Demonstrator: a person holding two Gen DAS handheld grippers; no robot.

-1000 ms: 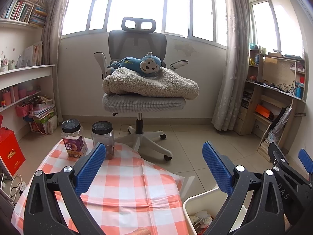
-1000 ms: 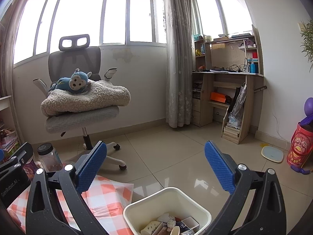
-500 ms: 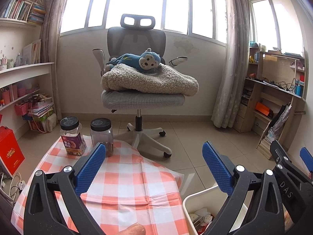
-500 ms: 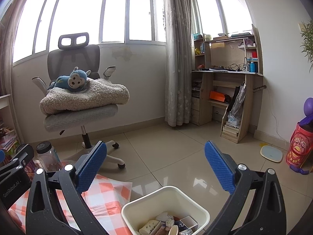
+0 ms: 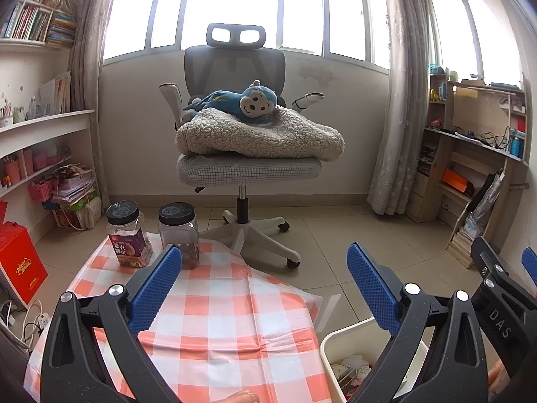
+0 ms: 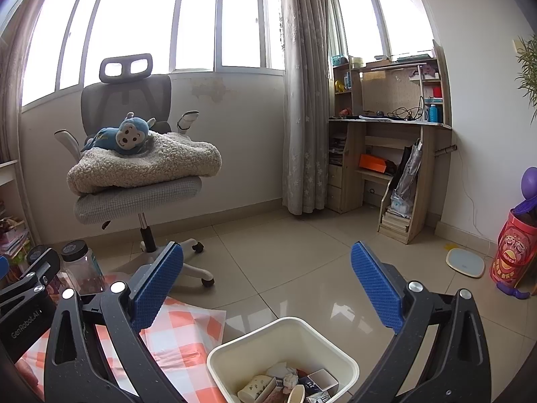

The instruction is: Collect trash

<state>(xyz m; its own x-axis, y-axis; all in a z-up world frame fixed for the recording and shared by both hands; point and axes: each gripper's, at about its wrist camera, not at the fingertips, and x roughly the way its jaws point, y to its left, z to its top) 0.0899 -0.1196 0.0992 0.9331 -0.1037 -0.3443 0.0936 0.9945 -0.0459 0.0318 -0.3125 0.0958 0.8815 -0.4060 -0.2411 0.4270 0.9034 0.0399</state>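
A cream trash bin [image 6: 282,334] stands on the floor beside the table, holding crumpled paper, a small box and a cup; its corner [image 5: 330,344] shows at the lower right of the left wrist view. My left gripper [image 5: 263,277] hangs open and empty above the orange-and-white checked tablecloth [image 5: 218,329]. My right gripper [image 6: 266,275] is open and empty above the bin. The other gripper's black body [image 6: 23,299] shows at the left edge of the right wrist view.
Two black-lidded jars [image 5: 129,233] [image 5: 179,231] stand at the cloth's far edge. A grey office chair [image 5: 245,168] with a fleece blanket and blue plush monkey [image 5: 240,100] stands beyond. Shelves line the left wall; a wooden desk [image 6: 389,154] stands right. A red toy barrel [image 6: 511,255] sits far right.
Both views have tilted up slightly, so the chair and jars sit lower in frame. Both grippers stay open and empty.
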